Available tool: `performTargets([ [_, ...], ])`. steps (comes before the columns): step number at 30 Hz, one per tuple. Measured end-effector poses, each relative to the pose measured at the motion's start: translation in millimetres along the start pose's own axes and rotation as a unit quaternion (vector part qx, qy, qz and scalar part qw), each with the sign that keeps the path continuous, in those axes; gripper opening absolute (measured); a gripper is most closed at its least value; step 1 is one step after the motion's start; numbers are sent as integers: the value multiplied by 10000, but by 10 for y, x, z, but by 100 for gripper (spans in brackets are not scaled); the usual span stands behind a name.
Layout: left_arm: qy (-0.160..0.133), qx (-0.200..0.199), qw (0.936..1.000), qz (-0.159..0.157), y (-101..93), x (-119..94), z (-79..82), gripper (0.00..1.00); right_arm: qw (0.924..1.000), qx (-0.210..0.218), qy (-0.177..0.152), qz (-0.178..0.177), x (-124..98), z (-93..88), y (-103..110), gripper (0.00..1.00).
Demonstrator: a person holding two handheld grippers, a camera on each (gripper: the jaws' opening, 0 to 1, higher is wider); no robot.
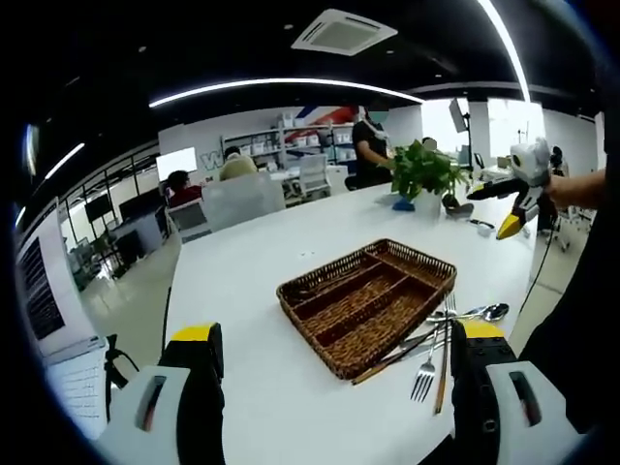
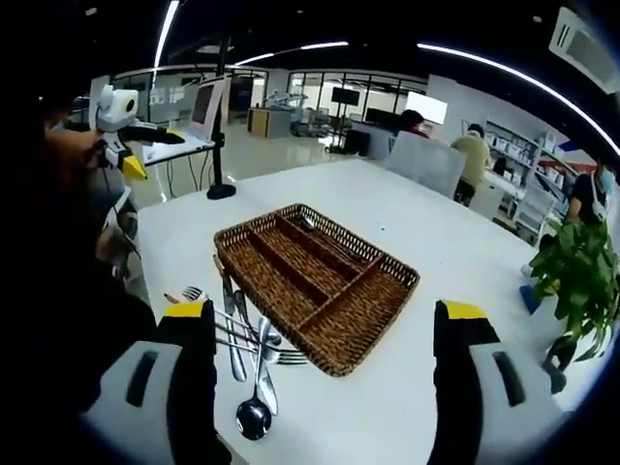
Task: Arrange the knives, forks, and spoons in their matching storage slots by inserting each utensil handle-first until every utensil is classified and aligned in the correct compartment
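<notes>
A brown wicker cutlery tray with several long compartments lies on the white table and looks empty. A loose pile of utensils rests against one side of it: a fork, a spoon and a knife among them. My left gripper hovers open above the table's near edge, short of the tray. My right gripper is also open, with nothing between its jaws, and faces the tray from the opposite side. Each gripper appears in the other's view, held up in a hand: right, left.
A potted green plant stands on the table beyond the tray. Chairs and several people are at the table's far end. White tabletop stretches around the tray. A monitor stand sits off the table's edge.
</notes>
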State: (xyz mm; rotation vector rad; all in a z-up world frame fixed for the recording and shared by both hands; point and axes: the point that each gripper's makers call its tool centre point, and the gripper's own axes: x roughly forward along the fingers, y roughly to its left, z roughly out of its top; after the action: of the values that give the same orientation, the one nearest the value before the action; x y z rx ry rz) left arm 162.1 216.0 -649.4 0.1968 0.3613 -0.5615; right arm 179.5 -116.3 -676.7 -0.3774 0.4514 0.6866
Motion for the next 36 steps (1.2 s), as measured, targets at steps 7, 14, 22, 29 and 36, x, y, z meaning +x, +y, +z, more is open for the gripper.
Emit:
performTargets([
  [7, 49, 12, 10000, -31, -38, 23, 9, 100, 9996, 14, 208, 180, 103, -192, 136, 80],
  [14, -28, -86, 9999, -78, -44, 31, 42, 100, 9976, 77, 575, 383, 172, -534, 286, 71],
  [22, 43, -64, 10000, -18, 14, 44, -6, 100, 9948, 55, 779, 659, 266, -689, 440, 63],
  [29, 61, -96, 9999, 12, 22, 60, -24, 100, 9889, 120, 1164, 911, 405, -1093, 605, 50],
  [36, 72, -96, 9999, 2, 16, 61, -25, 100, 9858, 14, 1299, 1067, 455, -1172, 738, 45],
])
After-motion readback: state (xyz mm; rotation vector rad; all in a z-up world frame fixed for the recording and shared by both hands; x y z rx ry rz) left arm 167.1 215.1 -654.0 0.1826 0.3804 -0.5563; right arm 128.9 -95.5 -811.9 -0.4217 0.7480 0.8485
